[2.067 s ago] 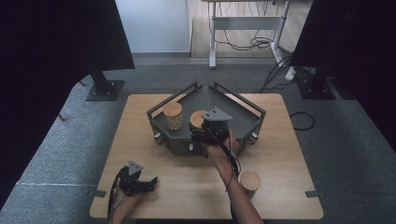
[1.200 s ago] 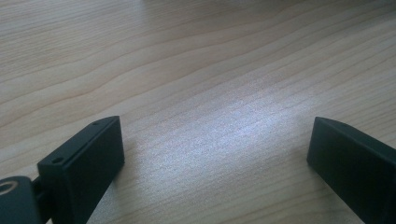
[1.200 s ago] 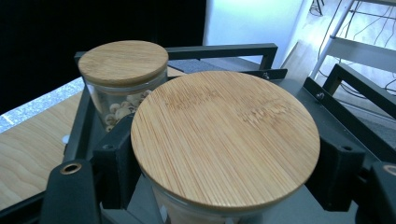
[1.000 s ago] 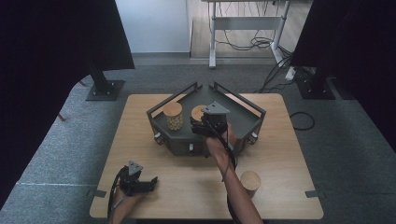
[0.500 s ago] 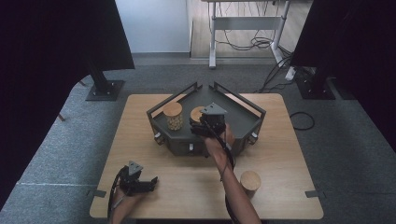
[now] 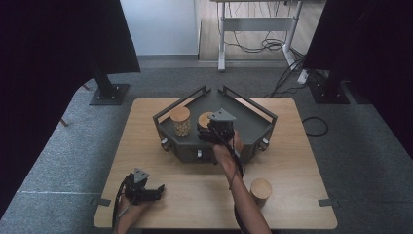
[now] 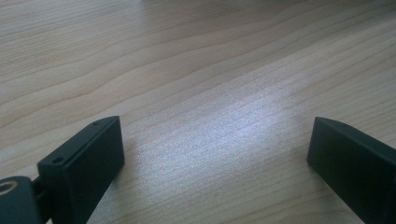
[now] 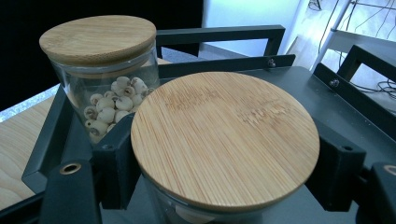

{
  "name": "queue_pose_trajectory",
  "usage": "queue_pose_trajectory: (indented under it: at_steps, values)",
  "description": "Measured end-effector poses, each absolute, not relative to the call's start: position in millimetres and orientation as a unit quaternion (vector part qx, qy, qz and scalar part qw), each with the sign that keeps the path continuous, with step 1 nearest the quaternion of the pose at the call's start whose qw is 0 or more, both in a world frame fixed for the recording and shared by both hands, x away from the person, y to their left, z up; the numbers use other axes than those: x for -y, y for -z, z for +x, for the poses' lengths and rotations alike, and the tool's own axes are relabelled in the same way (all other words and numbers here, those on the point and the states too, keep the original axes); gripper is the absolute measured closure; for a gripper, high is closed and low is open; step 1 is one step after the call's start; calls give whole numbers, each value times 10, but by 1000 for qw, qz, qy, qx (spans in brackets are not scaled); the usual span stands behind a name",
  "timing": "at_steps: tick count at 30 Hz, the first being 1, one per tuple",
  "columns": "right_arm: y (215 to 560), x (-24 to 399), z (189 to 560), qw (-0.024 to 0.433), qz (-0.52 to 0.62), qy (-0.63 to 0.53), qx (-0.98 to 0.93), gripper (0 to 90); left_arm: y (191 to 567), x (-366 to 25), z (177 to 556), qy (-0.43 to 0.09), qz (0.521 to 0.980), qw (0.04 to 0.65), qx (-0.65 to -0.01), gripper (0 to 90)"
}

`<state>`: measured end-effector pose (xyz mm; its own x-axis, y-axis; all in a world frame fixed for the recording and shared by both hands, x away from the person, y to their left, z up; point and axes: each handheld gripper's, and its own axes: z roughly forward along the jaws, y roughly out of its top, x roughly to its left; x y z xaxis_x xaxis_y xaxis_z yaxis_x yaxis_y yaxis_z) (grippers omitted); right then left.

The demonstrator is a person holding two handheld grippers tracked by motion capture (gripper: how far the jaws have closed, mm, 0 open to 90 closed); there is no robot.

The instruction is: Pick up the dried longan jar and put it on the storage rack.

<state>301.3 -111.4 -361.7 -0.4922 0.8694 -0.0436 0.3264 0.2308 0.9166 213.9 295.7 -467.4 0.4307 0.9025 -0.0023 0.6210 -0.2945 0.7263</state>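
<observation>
Right claw (image 8: 224, 186) is gripping the second glass jar (image 8: 225, 140) inside the tray (image 6: 253, 127), beside the seed jar (image 8: 105, 74); release pending. Third jar (image 6: 260, 191) is waiting; left claw (image 7: 212, 154) is idling wide.

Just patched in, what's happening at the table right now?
The right tool is closed around a bamboo-lidded glass jar inside the dark tray, beside a second jar holding pale beads. The left tool rests open on the wooden table, holding nothing. A third lidded jar stands on the table by the person's right forearm.
</observation>
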Motion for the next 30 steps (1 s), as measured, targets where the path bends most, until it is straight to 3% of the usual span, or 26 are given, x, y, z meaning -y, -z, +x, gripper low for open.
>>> queue_pose_trajectory:
  at_steps: [15, 30]
  values:
    - [3635, 1145, 3009, 289, 412, -465, -728, 206, 4675, -2957, 2139, -210, 777, 335, -490, 37]
    - [3647, 1186, 3050, 272, 416, -471, -729, 49, 4675, -2957, 2139, -210, 777, 335, -490, 37]
